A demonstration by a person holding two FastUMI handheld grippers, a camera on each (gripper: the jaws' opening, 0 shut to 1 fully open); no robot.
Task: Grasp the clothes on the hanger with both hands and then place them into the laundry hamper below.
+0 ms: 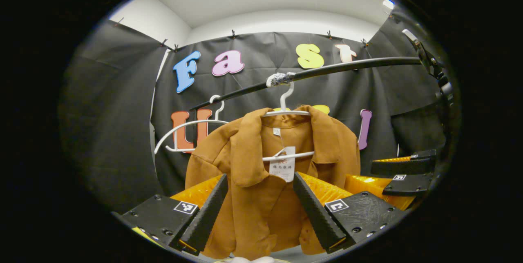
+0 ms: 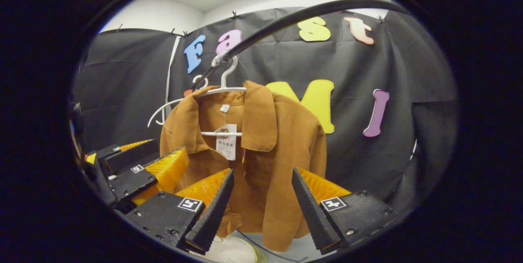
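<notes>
One rail [image 1: 351, 67] (dark) overhead

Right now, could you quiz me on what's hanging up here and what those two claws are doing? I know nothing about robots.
1. True or false: the brown jacket hangs on a white hanger hooked over the black rail.
2. How do the jaws of the left gripper and the right gripper stand?
A. Both open, in front of the jacket
B. Both clamped on a sleeve
C. One open, one shut
3. Fill in: beside the jacket, on the same rail, hangs a second, ______ hanger.

Key: 1 true; 2 A; 3 empty.
</notes>
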